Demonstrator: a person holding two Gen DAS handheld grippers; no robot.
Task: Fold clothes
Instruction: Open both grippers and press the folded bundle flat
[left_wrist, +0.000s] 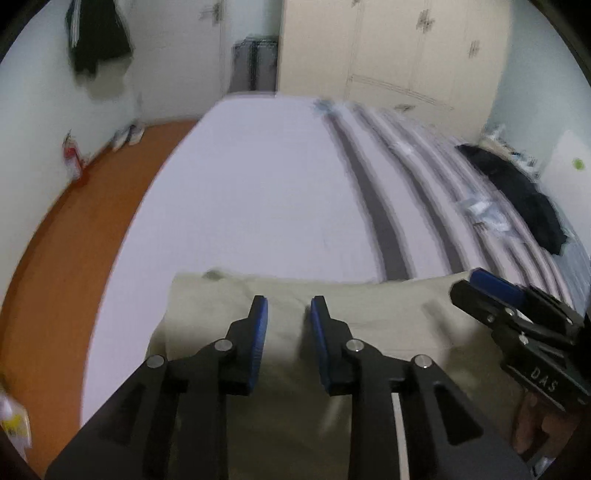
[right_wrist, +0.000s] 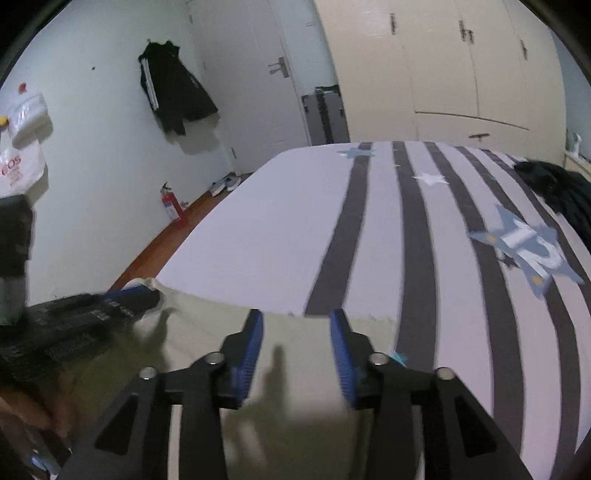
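A beige garment (left_wrist: 373, 314) lies flat on the near end of the bed; it also shows in the right wrist view (right_wrist: 303, 387). My left gripper (left_wrist: 289, 308) is open and empty, hovering over the garment's left part. My right gripper (right_wrist: 296, 319) is open and empty over the garment's far edge. In the left wrist view the right gripper (left_wrist: 480, 284) shows at the garment's right far corner. In the right wrist view the left gripper (right_wrist: 125, 297) shows at the garment's left far corner.
The bed (right_wrist: 280, 229) has a pale sheet with grey stripes and star prints. A dark garment (right_wrist: 561, 192) lies at its far right. Wooden floor (left_wrist: 92, 229) runs along the left, with a fire extinguisher (right_wrist: 170, 203) by the wall. Wardrobes (right_wrist: 443, 74) stand behind.
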